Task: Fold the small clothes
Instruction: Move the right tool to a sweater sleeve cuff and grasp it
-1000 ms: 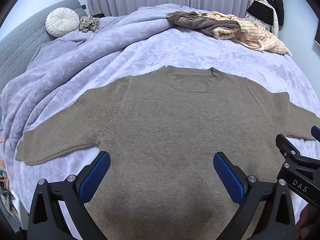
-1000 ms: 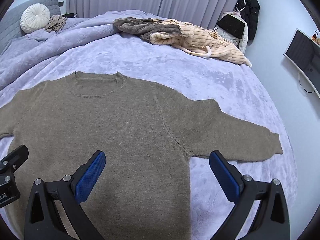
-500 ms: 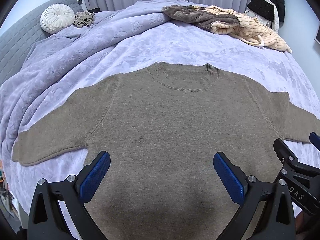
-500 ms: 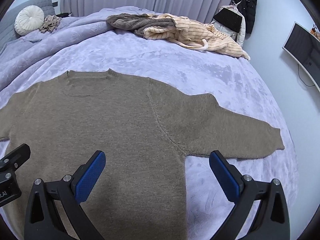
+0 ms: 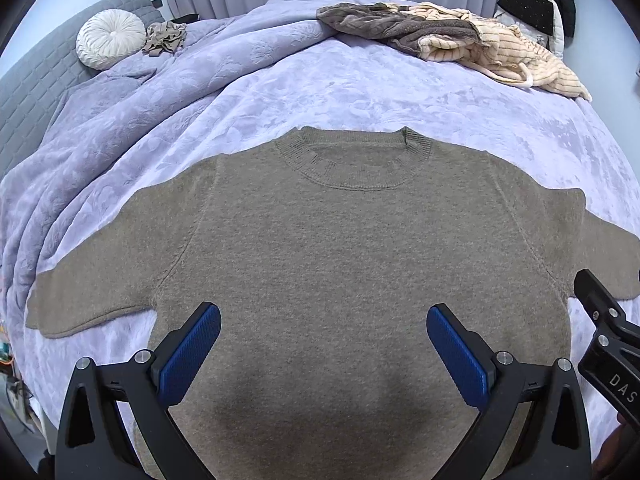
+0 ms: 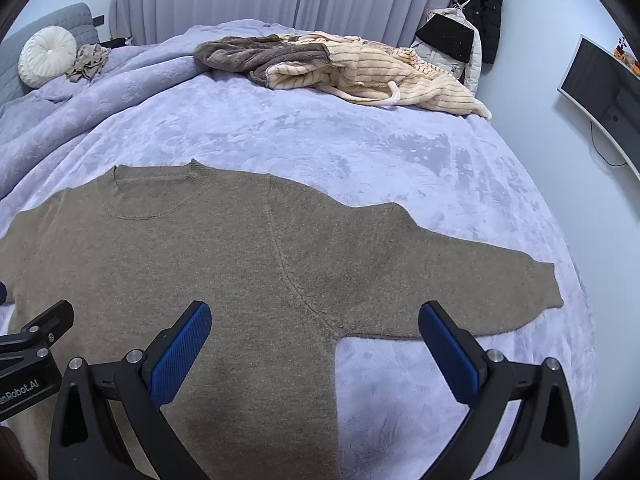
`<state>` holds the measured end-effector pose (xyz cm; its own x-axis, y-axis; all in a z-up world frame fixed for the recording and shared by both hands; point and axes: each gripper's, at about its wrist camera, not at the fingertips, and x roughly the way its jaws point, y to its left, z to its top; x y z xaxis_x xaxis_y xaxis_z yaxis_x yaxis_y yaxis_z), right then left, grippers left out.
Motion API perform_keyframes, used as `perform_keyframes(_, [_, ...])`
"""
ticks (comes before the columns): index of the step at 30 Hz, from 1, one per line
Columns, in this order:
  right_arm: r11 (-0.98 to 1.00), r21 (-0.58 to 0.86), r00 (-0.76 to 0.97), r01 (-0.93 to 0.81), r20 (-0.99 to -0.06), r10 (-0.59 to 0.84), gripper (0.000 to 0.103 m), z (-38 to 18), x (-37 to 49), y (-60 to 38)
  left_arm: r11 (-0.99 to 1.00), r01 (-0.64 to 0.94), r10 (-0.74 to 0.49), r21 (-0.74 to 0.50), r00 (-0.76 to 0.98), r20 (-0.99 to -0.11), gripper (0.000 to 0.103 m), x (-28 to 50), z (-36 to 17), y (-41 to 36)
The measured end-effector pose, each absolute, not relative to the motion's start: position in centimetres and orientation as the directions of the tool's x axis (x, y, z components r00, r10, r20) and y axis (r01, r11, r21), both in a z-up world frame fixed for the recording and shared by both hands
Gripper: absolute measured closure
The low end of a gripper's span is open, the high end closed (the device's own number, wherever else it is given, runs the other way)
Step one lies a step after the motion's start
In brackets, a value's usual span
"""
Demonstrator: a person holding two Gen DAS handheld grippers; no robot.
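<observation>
Lilac plush cover on the bed (image 6: 360,152): work surface, rumpled at far left, smooth under the work.

Sweater (image 5: 352,272): taupe knit, one piece, laid flat at the near middle of the bed, neckline (image 5: 354,160) to the far side, hem toward the viewer. Left sleeve (image 5: 92,292) and right sleeve (image 6: 460,276) both spread straight outward, cuffs well apart from the body. No fold in it yet; flattening looks complete. Judged stage: start of folding. Left to do, by my reading: sleeves turned in over the body, then the body folded.

Clothes heap (image 6: 340,64): brown fleece and cream striped garments, far right of the bed, unfolded, well apart from the sweater. Likely also awaiting folding.

Round cushion (image 5: 110,44): white, far left against the headboard. Small tan rag (image 5: 166,38) just beside it.

Left tongs (image 5: 324,344): wide, holding nothing, hovering over the sweater's lower body.

Right tongs (image 6: 314,340): wide, holding nothing, over the sweater's right side near the armpit seam, right finger above bare cover below the right sleeve.
</observation>
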<state>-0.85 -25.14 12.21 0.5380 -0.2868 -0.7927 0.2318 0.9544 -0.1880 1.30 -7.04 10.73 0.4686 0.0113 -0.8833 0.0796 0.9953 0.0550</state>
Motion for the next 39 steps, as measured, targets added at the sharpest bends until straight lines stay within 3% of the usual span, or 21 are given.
perform_keyframes(39, [0.877,-0.119,0.478,0.465,-0.8,-0.362,0.0,10.5,-3.9,-43.8,0.939,0.307,-0.023,0.154,0.502,-0.864,0.0,2.0,11.5,-26.9])
